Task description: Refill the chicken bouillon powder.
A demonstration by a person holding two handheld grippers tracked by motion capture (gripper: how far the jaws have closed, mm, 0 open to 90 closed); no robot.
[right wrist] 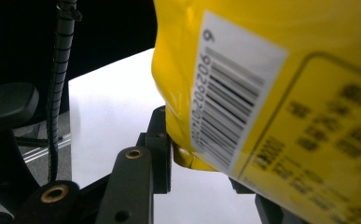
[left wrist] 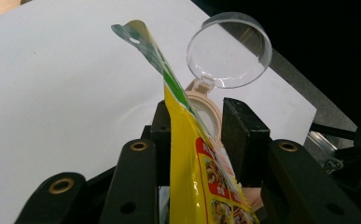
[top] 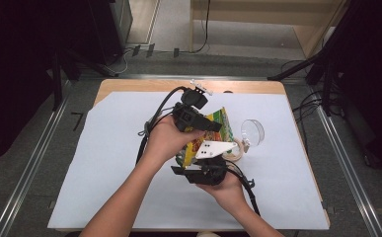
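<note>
A yellow and green snack bag [top: 219, 122] is held above the table between both grippers. My left gripper [top: 210, 129] reaches in from the left. In the left gripper view the bag [left wrist: 187, 158] stands edge-on between the jaws of the left gripper [left wrist: 194, 112]. It lies against the left jaw and fills the gap lower down. My right gripper [top: 206, 160] comes up from below under its white plate. In the right gripper view the barcode side of the bag [right wrist: 271, 70] fills the jaws of the right gripper [right wrist: 201, 158]. The left jaw presses a bottom corner, and the other jaw is hidden.
A peach-rimmed round container [top: 235, 150] with its clear lid [top: 252, 131] flipped open stands on the white sheet [top: 104, 163], just right of the grippers. The same clear lid [left wrist: 229, 49] lies beyond the bag. Wooden table edge [top: 144, 85] at the back; cables trail from both grippers.
</note>
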